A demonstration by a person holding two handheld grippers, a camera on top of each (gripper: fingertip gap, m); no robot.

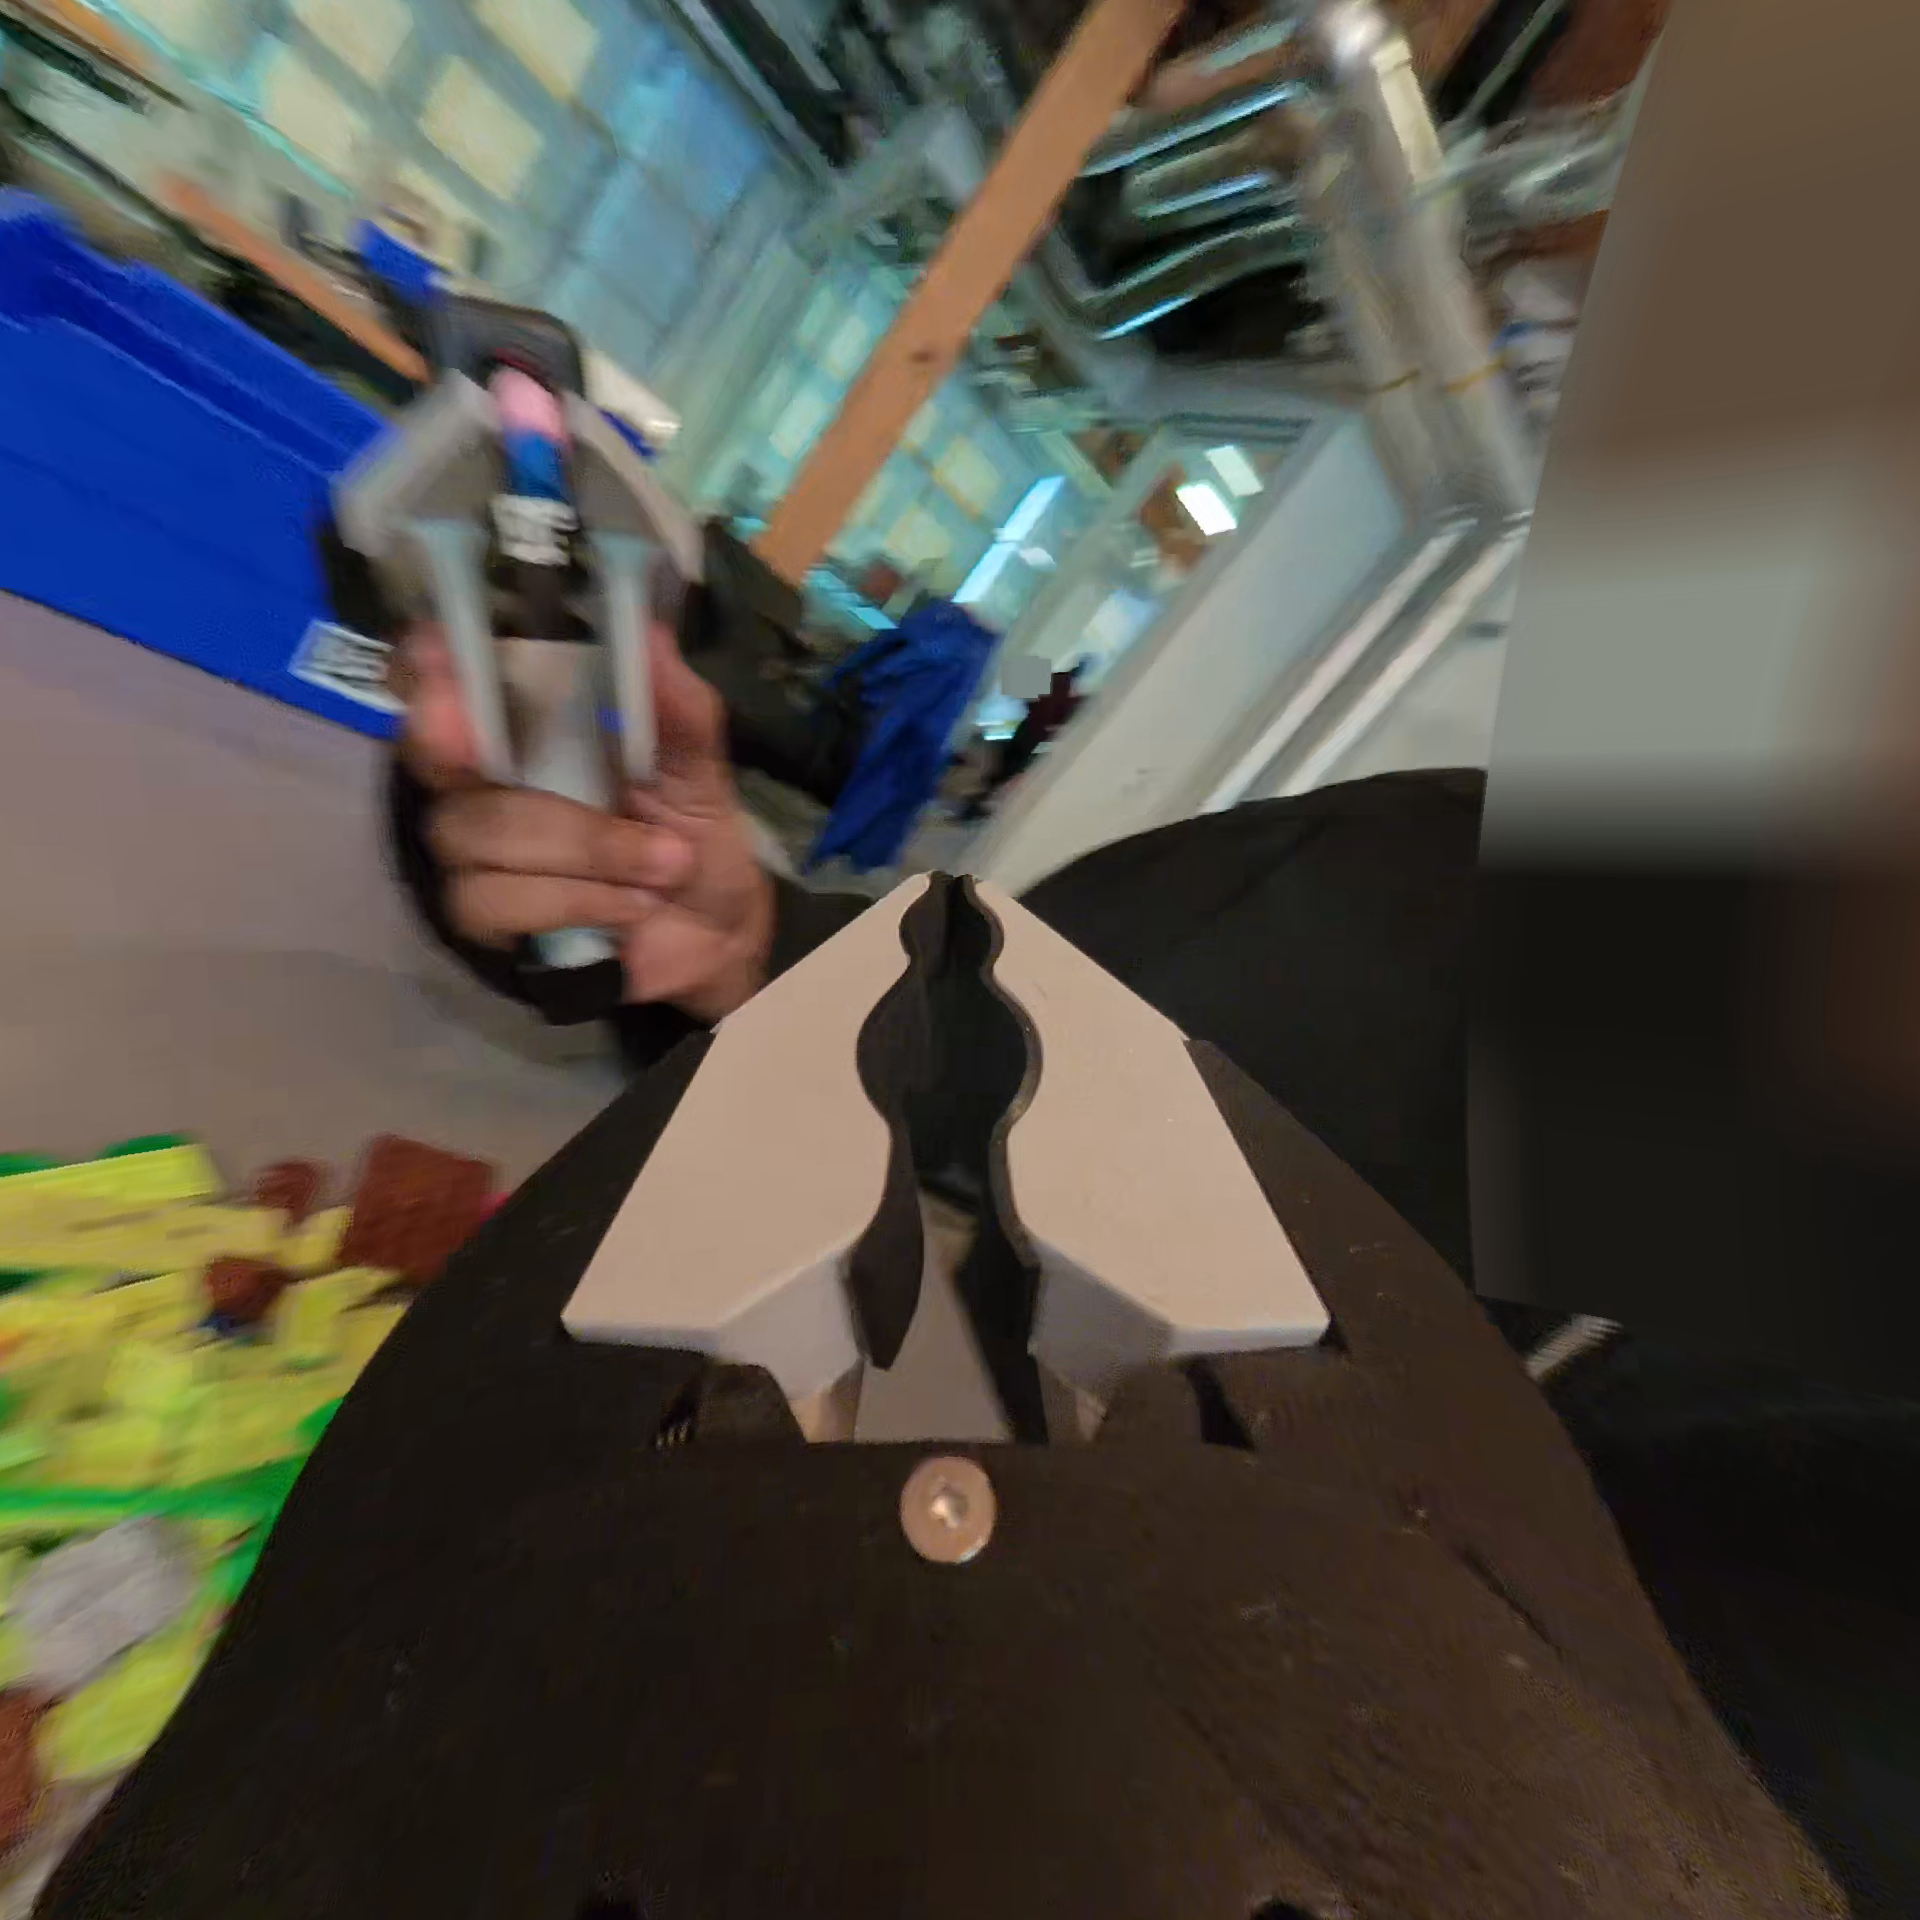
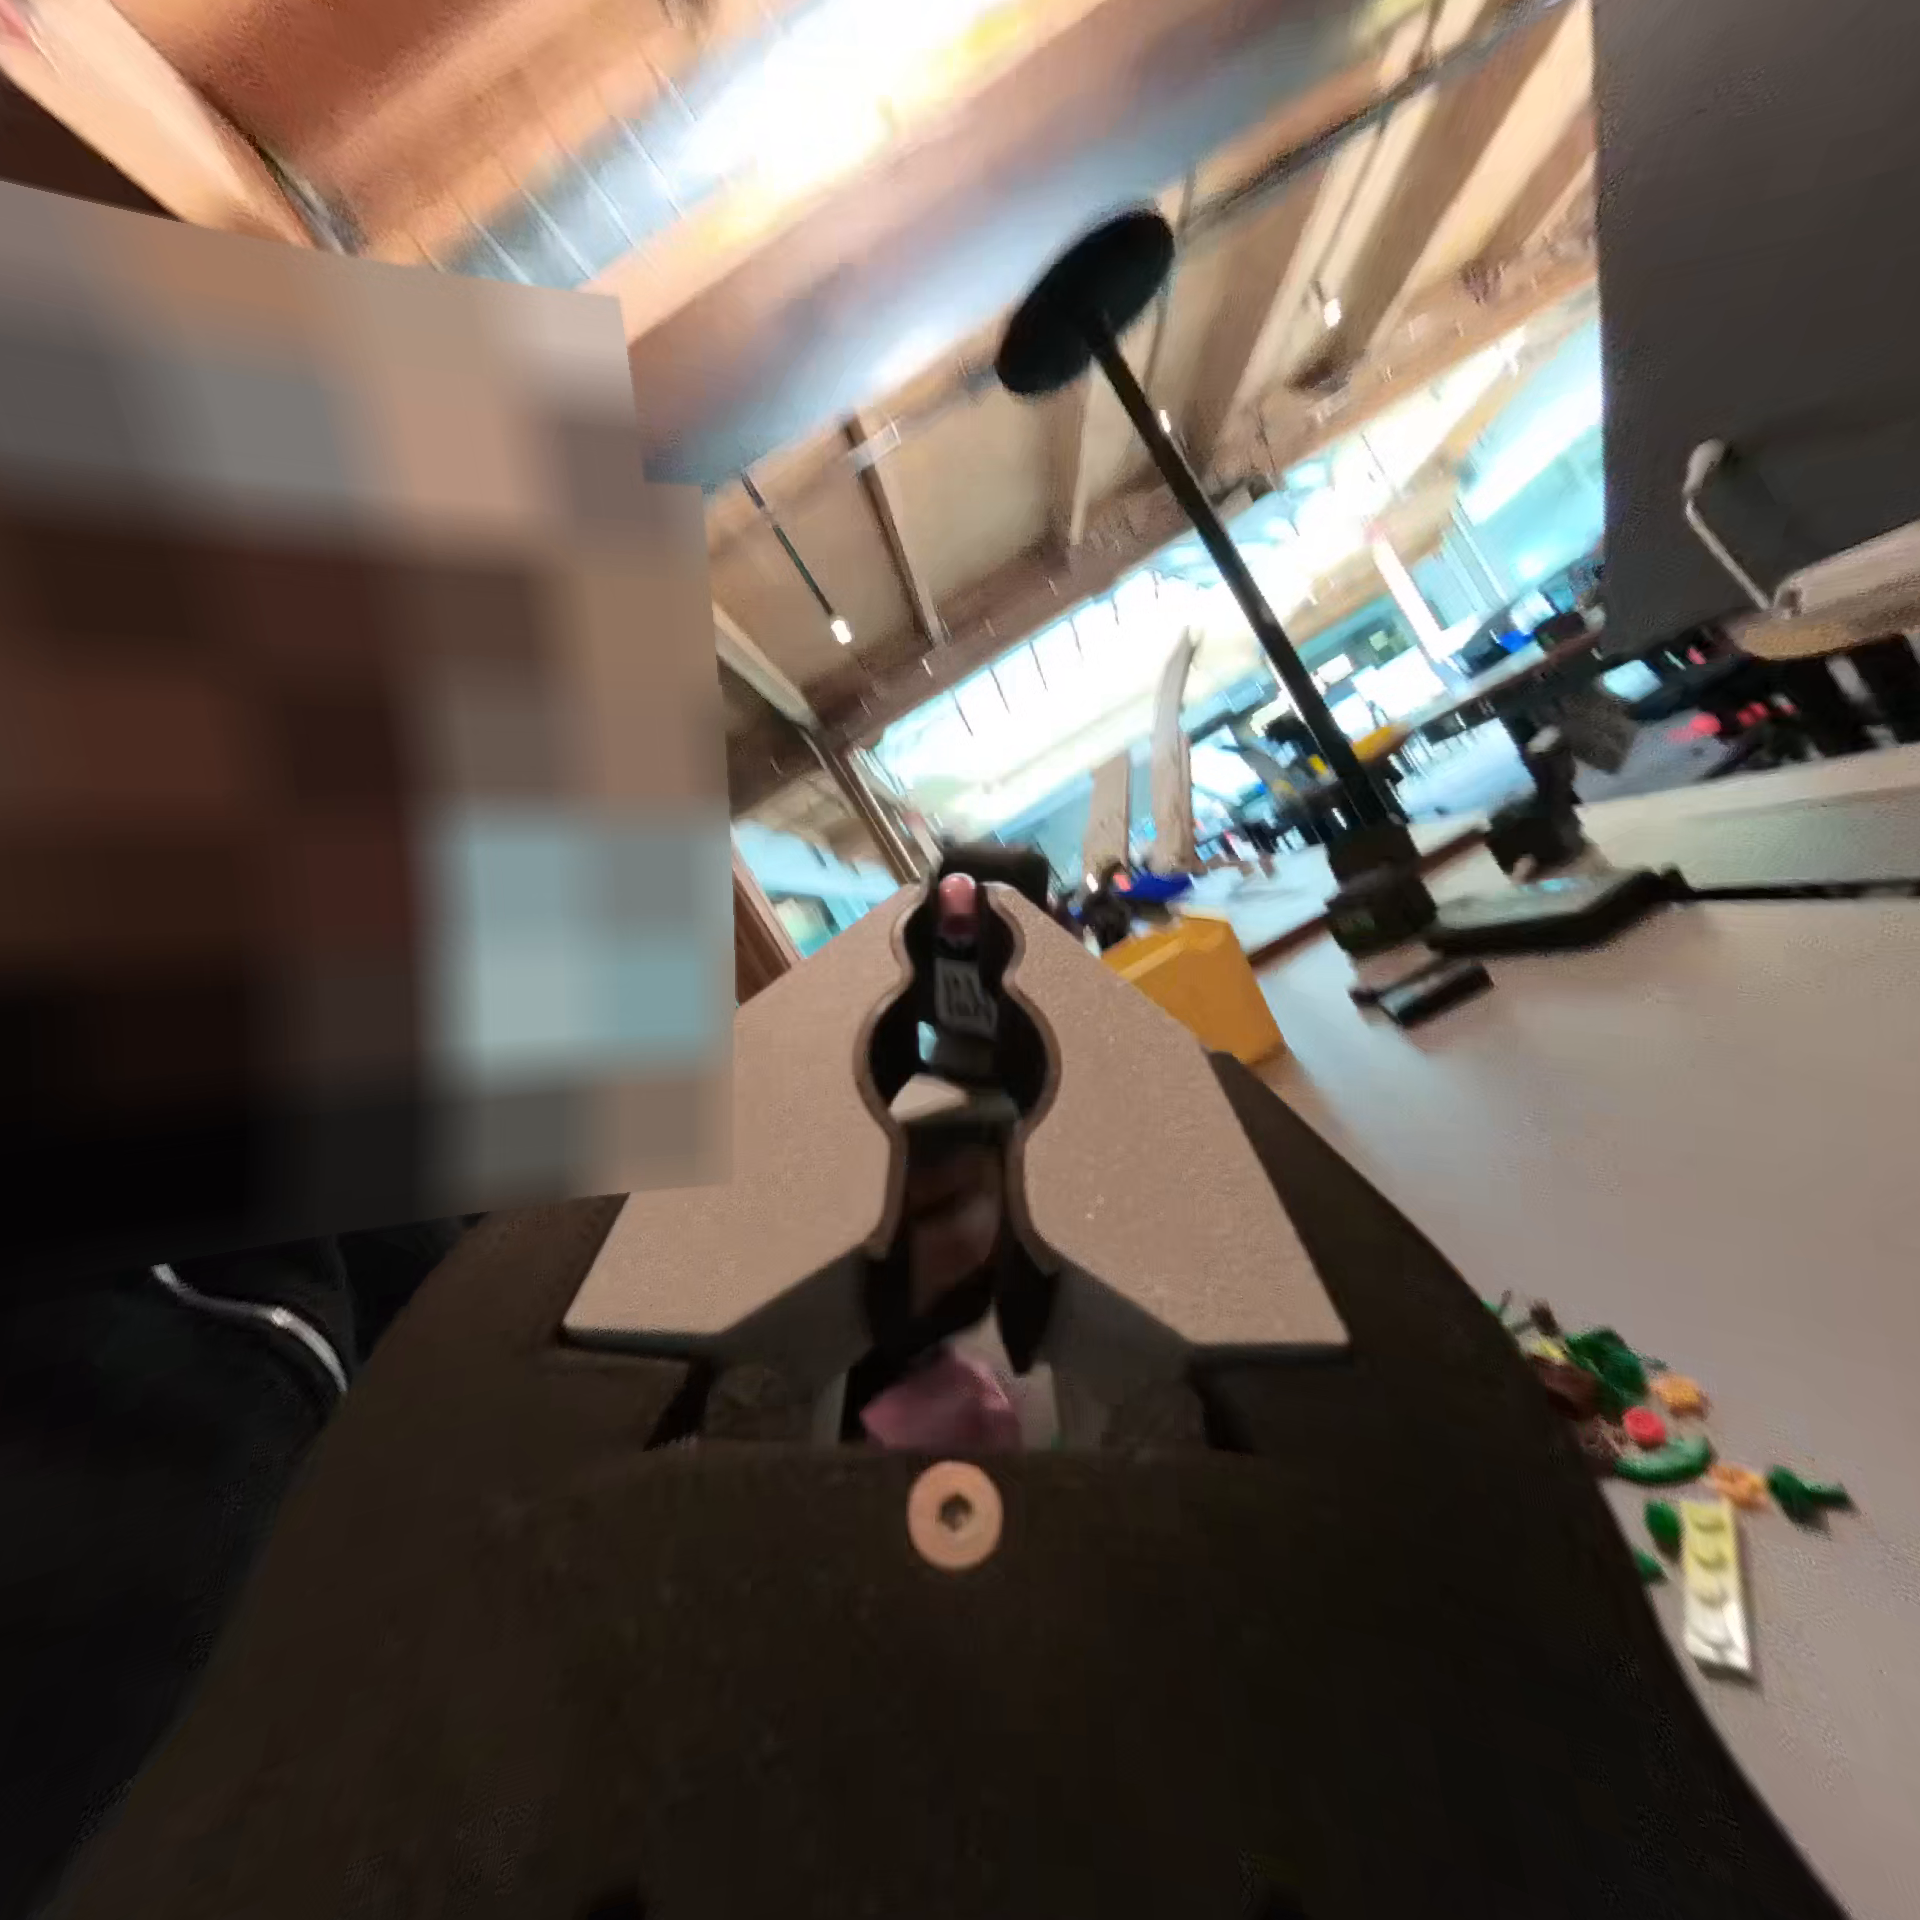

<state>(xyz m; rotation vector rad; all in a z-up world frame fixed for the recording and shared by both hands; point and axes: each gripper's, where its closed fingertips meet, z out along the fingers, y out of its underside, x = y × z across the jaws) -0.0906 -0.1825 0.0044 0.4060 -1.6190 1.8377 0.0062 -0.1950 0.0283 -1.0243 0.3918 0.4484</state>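
My left gripper (image 1: 954,883) is shut, its grey fingertips meeting, and nothing shows between them. It is raised off the table and points at a person's black garment (image 1: 1299,935). My right gripper (image 2: 956,891) is shut on a slim object (image 2: 961,997) with a pink end, a dark body and a white label. The left wrist view shows that gripper (image 1: 525,416) to the upper left, tips up, held by a hand (image 1: 582,862), with the pink-ended object (image 1: 530,457) between its fingers.
A blue bin (image 1: 156,468) stands on the grey table (image 1: 208,883). Green and yellow toy brick pieces (image 1: 135,1351) lie at lower left and also show in the right wrist view (image 2: 1662,1434). A yellow bin (image 2: 1195,987) and a black stand (image 2: 1247,582) are farther off. Some 10 centimeters of space lies between my two pairs of fingers.
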